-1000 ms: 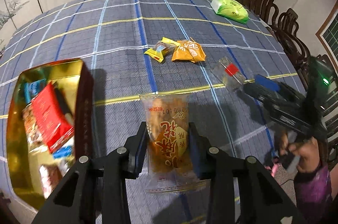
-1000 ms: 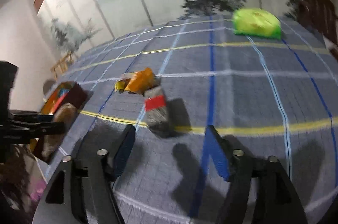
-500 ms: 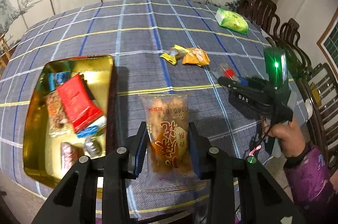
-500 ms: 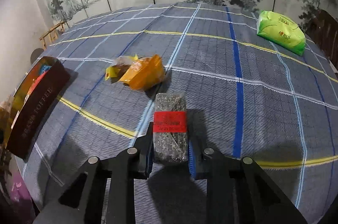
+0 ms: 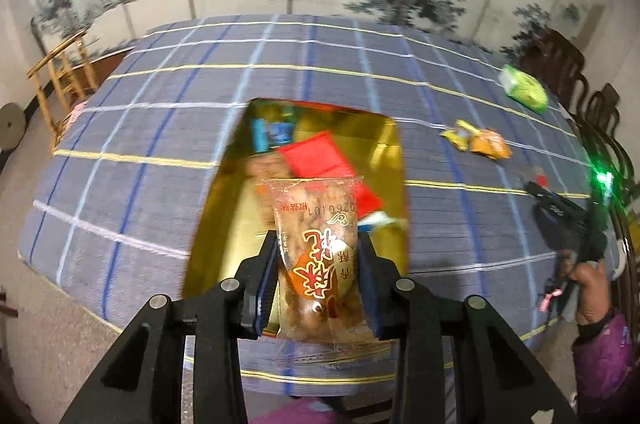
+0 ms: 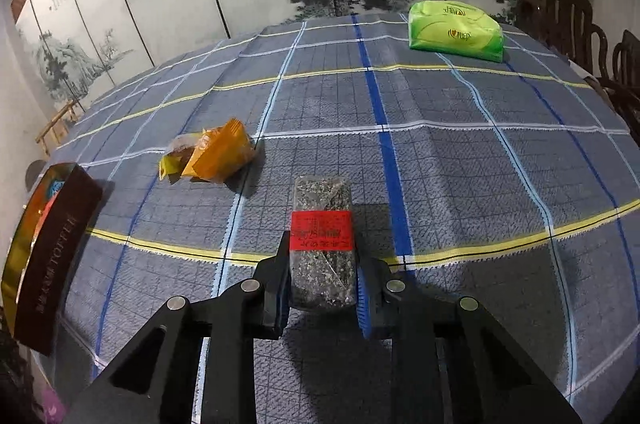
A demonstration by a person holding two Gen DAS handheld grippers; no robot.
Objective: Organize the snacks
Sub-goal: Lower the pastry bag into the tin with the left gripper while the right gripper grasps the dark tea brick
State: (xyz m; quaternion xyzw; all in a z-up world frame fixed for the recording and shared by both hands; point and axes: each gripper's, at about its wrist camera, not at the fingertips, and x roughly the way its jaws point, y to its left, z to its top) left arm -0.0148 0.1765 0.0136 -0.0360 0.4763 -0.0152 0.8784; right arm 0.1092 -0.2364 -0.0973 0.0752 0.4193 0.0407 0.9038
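Clear packet (image 5: 320, 248): a see-through snack wrapper with red characters is held upright in the view, its long axis running along the fingers and away from the camera; its far end is seen over the open gold tin.
Left tongs (image 5: 318, 288): closed narrowly on the clear packet, both pads pressed against its sides.
Gold tin (image 5: 390, 144): set on the surface, open; a red packet (image 5: 316, 154) and blue wrappers are seen inside. In the right wrist view its dark side wall (image 6: 52, 256) is seen at the left edge.
Dark bar (image 6: 322, 244): a speckled block with a red band is seen lengthwise, pointing away from the camera along the fingers; whether it is lifted off the checked cloth cannot be told.
Right tongs (image 6: 322, 288): closed on the dark bar at its near end.
Orange packet (image 6: 222, 154): laid on the surface to the left of and beyond the bar, touching a yellow packet (image 6: 174, 162).
Green pack (image 6: 454, 30): laid at the far side of the surface, well apart from the rest.
Surface (image 6: 480, 164): covered by a blue checked cloth.
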